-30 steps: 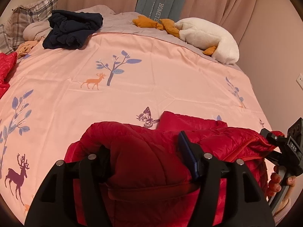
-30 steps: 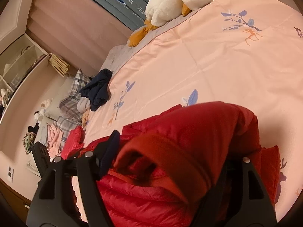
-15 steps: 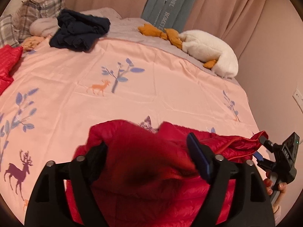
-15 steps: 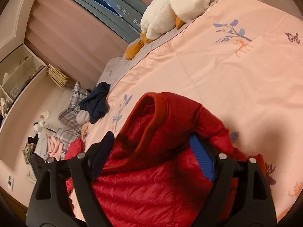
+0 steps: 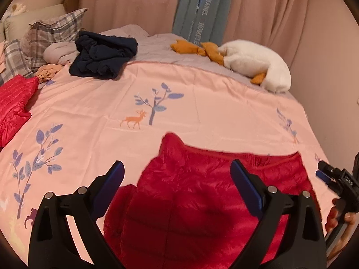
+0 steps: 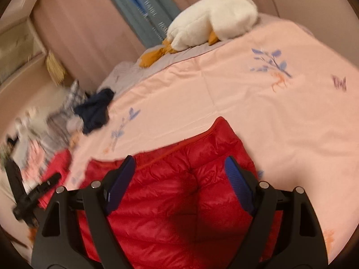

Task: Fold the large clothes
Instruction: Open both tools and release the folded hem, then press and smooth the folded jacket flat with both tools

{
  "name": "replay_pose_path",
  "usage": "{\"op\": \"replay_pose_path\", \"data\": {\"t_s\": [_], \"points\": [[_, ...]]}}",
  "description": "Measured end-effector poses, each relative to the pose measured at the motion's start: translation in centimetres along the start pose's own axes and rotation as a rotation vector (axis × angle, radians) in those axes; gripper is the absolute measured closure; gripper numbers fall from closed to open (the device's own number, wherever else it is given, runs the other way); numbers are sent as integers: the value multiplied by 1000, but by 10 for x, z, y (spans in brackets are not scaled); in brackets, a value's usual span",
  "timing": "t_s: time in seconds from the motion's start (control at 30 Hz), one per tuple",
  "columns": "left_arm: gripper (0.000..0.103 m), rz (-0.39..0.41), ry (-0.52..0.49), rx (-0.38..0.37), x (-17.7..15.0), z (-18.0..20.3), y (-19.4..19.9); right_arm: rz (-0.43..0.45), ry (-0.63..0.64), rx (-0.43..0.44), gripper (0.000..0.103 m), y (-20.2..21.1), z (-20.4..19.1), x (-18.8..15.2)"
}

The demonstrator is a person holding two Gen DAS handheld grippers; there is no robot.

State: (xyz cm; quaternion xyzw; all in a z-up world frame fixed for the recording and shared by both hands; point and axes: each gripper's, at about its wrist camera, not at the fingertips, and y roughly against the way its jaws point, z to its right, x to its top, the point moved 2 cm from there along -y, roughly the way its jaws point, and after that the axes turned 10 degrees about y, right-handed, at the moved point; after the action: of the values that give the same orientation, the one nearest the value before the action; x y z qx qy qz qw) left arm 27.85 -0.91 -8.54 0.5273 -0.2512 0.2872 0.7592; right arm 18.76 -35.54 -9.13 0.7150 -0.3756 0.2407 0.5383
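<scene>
A red quilted puffer jacket point(image 5: 202, 201) lies folded flat on the pink bedspread point(image 5: 202, 103), just below and in front of both grippers. My left gripper point(image 5: 177, 179) is open and empty above it. My right gripper point(image 6: 179, 174) is open and empty above the same jacket point(image 6: 175, 213). The right gripper also shows at the right edge of the left wrist view point(image 5: 332, 177), beside the jacket's right edge. The left gripper shows blurred at the left edge of the right wrist view point(image 6: 33, 195).
A dark navy garment point(image 5: 103, 56) lies at the bed's far left, next to plaid pillows point(image 5: 44, 35). Another red quilted piece point(image 5: 13, 98) lies at the left edge. A white plush goose point(image 5: 255, 67) rests at the far right by the curtains.
Both grippers have opened and let go of the red jacket. It has dropped flat onto the bedspread, and both grippers have lifted back from it.
</scene>
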Motion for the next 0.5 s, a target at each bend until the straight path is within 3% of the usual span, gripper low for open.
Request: {"op": "replay_pose_path", "data": {"t_s": [0.13,0.37,0.5], "points": [[7,-31,-47,0,-10,13,-13,-25,144,-75,20,-10,-24,-3],[7,-50,-160,10,-22,39,-36,-45,162,-89,19,-32,-31,-4],[8,-71,-175,31,-26,41,-53,-74,175,-113,19,-45,-28,-5]]}}
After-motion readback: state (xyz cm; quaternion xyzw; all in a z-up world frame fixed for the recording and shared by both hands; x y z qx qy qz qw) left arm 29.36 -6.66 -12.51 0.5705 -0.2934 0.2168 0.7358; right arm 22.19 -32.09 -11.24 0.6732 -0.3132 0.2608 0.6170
